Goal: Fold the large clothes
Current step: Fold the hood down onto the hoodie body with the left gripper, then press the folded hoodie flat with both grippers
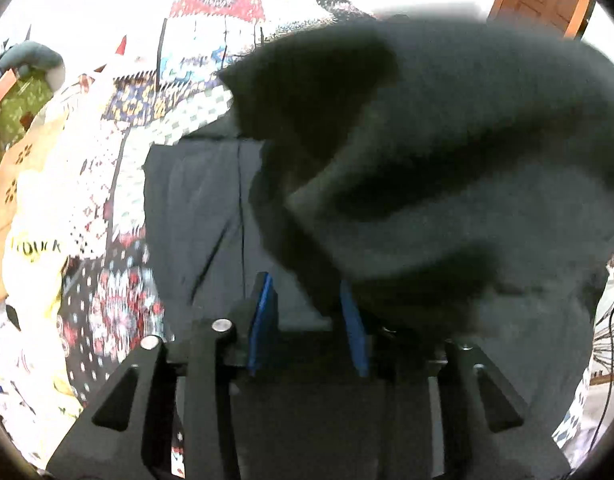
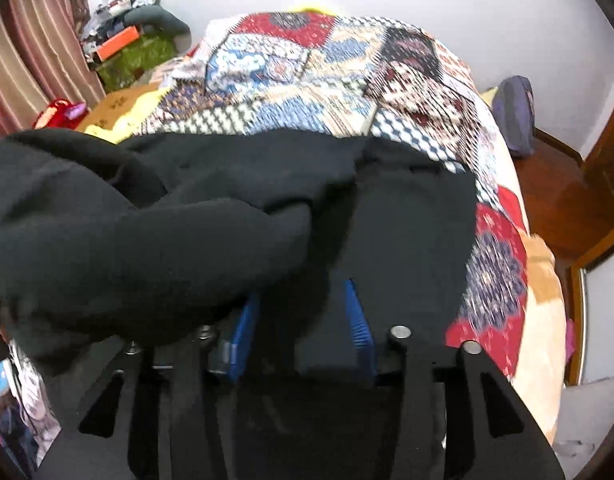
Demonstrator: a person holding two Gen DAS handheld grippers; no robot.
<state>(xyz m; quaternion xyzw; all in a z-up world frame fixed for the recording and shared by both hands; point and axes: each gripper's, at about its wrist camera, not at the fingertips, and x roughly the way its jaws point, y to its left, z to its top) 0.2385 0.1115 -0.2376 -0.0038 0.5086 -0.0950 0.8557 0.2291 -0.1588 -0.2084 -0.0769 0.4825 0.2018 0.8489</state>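
Left wrist view: the left claw points down at a dark garment spread on a bed with a patchwork quilt. Its two blue pads stand partly apart. A thick fold of the garment hangs from 1 o'clock down to the right-hand pad, and its lower edge drops between the pads, but I cannot tell whether either pad presses on it (motion blur softens the cloth there). A flatter layer of the same garment lies beneath, running from the claw up toward 11 o'clock. A yellow cloth with dark lettering sits at 9 o'clock, at the quilt's edge.

Right wrist view: the right claw is also partly open, blue pads apart. A bulky roll of the garment fills the picture from 9 o'clock and drapes over the left-hand pad; the gap between the pads is dark, so a grip cannot be confirmed. Flat dark fabric lies ahead toward 12 o'clock, with the quilt beyond it. A wooden door stands at 3 o'clock and striped curtains at 10 o'clock.
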